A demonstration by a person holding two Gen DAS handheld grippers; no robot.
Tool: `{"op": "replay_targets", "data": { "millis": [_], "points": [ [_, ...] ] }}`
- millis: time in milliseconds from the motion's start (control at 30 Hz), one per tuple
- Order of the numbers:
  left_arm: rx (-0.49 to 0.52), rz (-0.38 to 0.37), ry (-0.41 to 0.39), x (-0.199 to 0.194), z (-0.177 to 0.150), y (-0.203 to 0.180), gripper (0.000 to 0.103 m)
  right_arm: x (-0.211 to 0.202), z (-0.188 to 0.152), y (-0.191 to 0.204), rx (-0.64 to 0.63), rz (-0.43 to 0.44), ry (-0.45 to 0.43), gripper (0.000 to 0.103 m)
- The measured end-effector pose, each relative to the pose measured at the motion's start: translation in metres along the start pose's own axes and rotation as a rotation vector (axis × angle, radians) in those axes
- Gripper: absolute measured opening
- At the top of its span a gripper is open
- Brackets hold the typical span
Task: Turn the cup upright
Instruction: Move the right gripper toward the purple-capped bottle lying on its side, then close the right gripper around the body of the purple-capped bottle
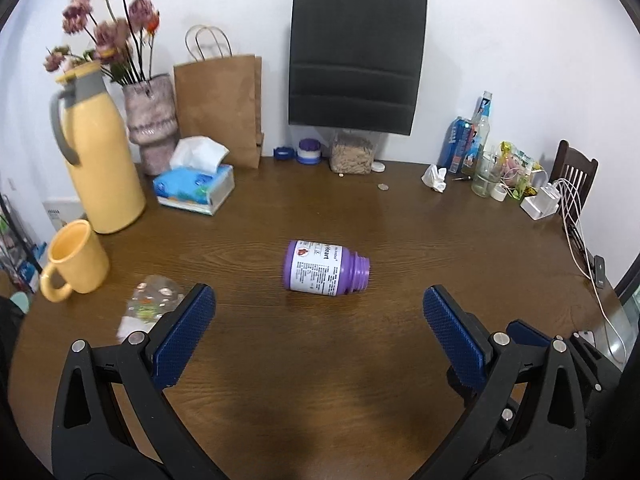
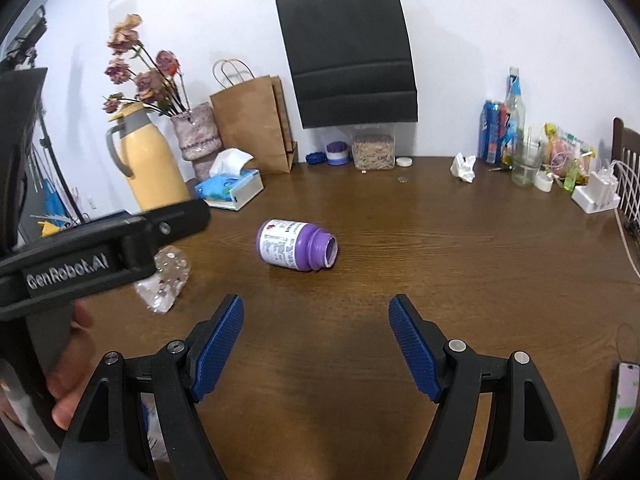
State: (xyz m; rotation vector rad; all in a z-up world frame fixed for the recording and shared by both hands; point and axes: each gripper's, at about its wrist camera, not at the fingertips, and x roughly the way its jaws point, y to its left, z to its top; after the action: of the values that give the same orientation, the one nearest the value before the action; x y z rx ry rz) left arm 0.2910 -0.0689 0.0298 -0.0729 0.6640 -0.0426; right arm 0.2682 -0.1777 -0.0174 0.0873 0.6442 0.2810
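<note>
Cup (image 1: 326,267), really a purple bottle, lies on its side mid-table (image 1: 320,360), open mouth facing right. I hold the left gripper (image 1: 319,312) and right gripper (image 2: 316,322) just near of it, both spread wide and empty, ready to straddle it.

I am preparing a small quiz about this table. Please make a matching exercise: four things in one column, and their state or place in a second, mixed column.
Things:
1. purple bottle
2. yellow mug
3. black bag
4. left claw

States:
A. hangs on the wall
B. open, holding nothing
C. lies on its side, lid off
D. stands upright beside the yellow jug

Pairs: 1-C, 2-D, 3-A, 4-B
</note>
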Motion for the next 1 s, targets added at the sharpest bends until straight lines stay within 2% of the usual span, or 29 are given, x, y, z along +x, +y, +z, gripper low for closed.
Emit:
{"op": "replay_targets", "data": {
  "millis": [200,300,433,500,533,600,633,667,700,767,900,967,1000],
  "points": [
    [0.012,0.108,-0.03,0.017,-0.009,-0.003,0.103,0.023,0.001,-0.002,0.002,0.011,0.018,0.079],
    [-0.016,0.132,-0.113,0.003,-0.012,-0.006,0.103,0.031,-0.001,-0.004,0.004,0.009,0.023,0.079],
    [0.058,0.28,-0.217,-0.011,-0.02,-0.04,0.103,0.037,-0.007,-0.011,0.019,0.003,0.033,0.079],
    [0.068,0.288,-0.242,-0.014,-0.022,-0.053,0.103,0.036,-0.01,-0.02,0.069,0.063,0.021,0.079],
    [0.063,0.272,-0.247,-0.013,-0.022,-0.058,0.103,0.035,-0.011,-0.028,0.104,0.086,0.025,0.079],
    [0.036,0.208,-0.227,-0.005,-0.023,-0.058,0.103,0.033,-0.011,-0.036,0.104,0.06,0.024,0.079],
    [0.008,0.149,-0.199,0.008,-0.028,-0.053,0.103,0.034,-0.011,-0.036,0.069,0.013,0.028,0.079],
    [-0.012,0.131,-0.153,0.018,-0.031,-0.048,0.103,0.036,-0.011,-0.033,0.027,-0.032,0.035,0.08],
    [-0.025,0.122,-0.097,0.03,-0.033,-0.043,0.103,0.038,-0.012,-0.032,0.006,-0.04,0.037,0.08],
    [-0.035,0.092,-0.046,0.046,-0.033,-0.034,0.103,0.046,-0.013,-0.036,-0.001,0.015,0.058,0.08],
    [0.097,0.086,-0.076,0.057,-0.025,-0.034,0.103,0.066,-0.006,-0.039,-0.019,0.037,0.08,0.08],
    [0.173,0.029,-0.048,0.069,-0.017,-0.031,0.103,0.078,0.0,-0.04,-0.028,0.058,0.094,0.079],
    [0.19,0.042,-0.035,0.074,-0.014,-0.029,0.103,0.084,0.003,-0.039,-0.034,0.066,0.1,0.079]
  ]
}}
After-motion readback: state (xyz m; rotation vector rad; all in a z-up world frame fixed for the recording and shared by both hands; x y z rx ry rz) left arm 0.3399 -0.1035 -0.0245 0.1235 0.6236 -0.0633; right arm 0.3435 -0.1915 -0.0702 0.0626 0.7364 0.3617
